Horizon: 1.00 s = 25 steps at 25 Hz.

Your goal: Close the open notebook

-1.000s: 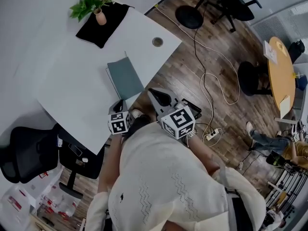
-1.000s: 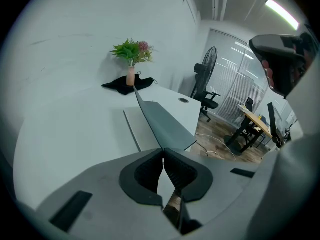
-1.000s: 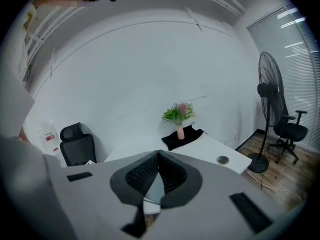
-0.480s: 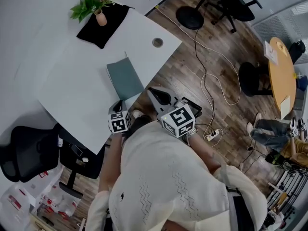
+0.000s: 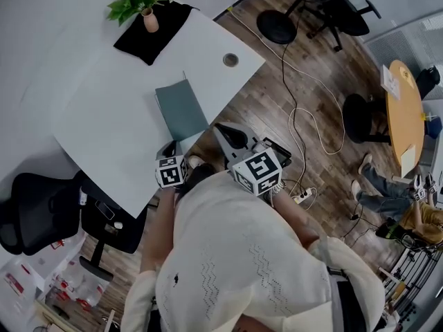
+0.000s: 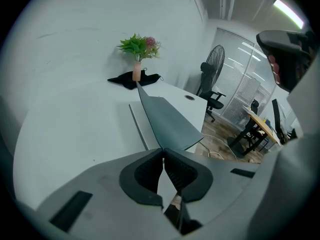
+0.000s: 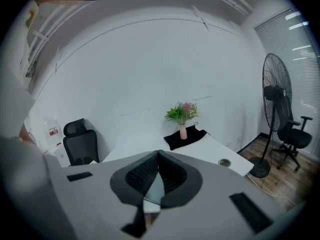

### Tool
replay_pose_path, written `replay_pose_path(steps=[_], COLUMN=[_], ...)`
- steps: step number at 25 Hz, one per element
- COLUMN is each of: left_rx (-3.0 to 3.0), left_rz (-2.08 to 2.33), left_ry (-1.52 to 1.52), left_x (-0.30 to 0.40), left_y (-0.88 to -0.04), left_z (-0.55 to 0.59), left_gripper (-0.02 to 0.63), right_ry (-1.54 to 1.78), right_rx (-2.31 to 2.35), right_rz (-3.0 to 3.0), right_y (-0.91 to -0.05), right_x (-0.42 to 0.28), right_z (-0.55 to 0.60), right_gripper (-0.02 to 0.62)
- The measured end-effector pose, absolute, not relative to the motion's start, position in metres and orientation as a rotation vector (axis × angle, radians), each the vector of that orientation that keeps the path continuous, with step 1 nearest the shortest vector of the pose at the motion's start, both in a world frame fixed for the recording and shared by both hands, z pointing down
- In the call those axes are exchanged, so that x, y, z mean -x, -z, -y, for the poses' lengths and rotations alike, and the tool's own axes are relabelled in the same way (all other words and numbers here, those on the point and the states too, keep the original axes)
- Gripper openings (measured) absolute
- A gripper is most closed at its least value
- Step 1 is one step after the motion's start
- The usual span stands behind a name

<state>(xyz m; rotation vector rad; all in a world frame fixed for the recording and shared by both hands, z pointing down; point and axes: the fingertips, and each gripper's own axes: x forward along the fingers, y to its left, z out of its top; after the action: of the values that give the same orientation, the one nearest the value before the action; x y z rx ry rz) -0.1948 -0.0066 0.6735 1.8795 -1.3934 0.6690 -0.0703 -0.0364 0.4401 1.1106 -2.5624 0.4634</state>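
No legible writing in any view.

Left marker cube [image 5: 172,171] and right marker cube [image 5: 257,172] — black-and-white square code patterns on their faces, no letters or digits to read.

Right gripper view: a white item with a red patch [image 7: 52,132] beside the black office chair [image 7: 80,144]; the print is too small to make out.

Head view, lower left: white packages [image 5: 24,286] on the floor — red markings, blurred, unreadable.

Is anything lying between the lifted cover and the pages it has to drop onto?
Nothing visible. The left gripper holds the cover by its corner; the pages beneath lie bare, and the vase stands far off.
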Motion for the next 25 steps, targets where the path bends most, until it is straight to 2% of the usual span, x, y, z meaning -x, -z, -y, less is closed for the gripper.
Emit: replay_pose_path(steps=[25], left_rx=[-1.743], left_rz=[1.363], left_ry=[-0.673], left_x=[0.199], left_y=[-0.697], left_z=[0.004], left_gripper=[0.018], right_ry=[-0.466], right_rx=[-1.065], right_rz=[2.542], right_y=[-0.447], right_x=[0.073], right_z=[0.043], right_gripper=[0.002])
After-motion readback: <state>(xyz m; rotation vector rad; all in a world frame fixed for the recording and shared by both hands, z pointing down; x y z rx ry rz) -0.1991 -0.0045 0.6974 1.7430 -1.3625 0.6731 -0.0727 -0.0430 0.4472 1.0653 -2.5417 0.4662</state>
